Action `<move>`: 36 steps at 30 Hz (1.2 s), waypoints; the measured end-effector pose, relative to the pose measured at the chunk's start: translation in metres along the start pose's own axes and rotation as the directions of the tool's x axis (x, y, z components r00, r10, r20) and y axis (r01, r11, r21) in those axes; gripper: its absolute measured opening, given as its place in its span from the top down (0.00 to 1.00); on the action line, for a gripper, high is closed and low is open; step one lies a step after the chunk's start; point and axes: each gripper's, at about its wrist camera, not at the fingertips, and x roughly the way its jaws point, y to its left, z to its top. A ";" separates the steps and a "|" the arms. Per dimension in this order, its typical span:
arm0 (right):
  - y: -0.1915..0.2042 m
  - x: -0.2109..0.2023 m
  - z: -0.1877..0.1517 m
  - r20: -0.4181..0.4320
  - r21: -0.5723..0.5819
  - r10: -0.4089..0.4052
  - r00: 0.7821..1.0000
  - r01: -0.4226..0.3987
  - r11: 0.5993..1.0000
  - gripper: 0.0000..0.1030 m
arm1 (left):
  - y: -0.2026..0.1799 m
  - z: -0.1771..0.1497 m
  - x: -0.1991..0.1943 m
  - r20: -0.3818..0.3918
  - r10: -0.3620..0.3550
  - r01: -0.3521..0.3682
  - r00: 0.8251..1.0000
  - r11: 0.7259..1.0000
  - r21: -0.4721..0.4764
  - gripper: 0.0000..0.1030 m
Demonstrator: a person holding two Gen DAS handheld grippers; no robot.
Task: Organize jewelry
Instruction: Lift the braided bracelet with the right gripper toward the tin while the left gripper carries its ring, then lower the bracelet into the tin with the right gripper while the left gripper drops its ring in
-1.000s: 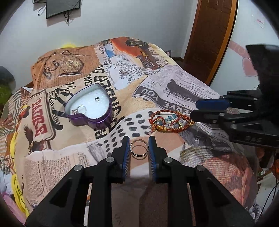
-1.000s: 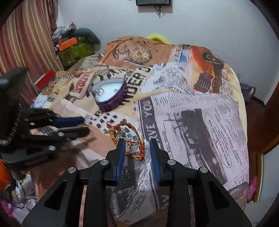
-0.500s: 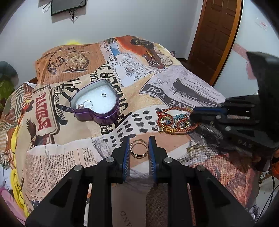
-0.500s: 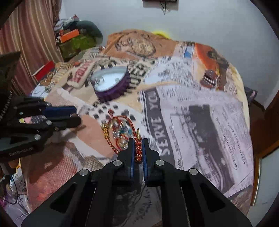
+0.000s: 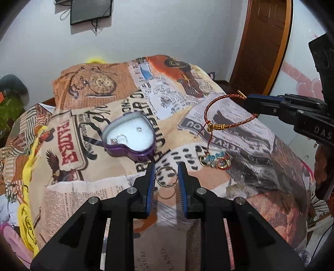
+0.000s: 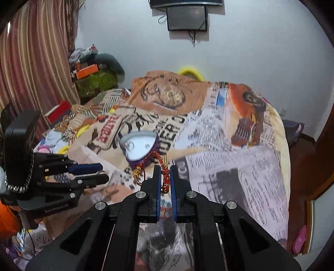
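Bracelet hanging clear of the bed

Right gripper is pinching the red bracelet, dangling lengthwise right of the heart box; left gripper, fingers slightly parted, is clasping a ring.

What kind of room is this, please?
Most likely a bedroom: a bed under a newspaper-print bedspread, a wooden door, striped curtains, and a wall-mounted screen.
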 end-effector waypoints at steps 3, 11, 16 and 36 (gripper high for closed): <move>-0.001 0.002 0.009 0.023 0.016 0.007 1.000 -0.007 1.000 0.93 | 0.006 0.005 -0.005 0.020 0.010 -0.010 1.000 1.000 -0.006 0.80; -0.003 0.006 0.033 0.086 0.061 0.032 0.996 -0.038 0.997 0.93 | 0.029 0.018 -0.016 0.069 0.042 -0.039 0.997 0.998 -0.046 0.80; 0.001 0.016 0.042 0.092 0.059 0.048 0.995 -0.053 0.997 0.93 | 0.043 0.022 -0.012 0.076 0.061 -0.056 0.995 0.996 -0.071 0.80; 0.011 0.123 0.054 -0.085 0.096 0.131 0.988 -0.123 0.988 0.93 | 0.084 0.044 0.042 0.027 0.092 -0.089 0.995 0.990 -0.107 0.80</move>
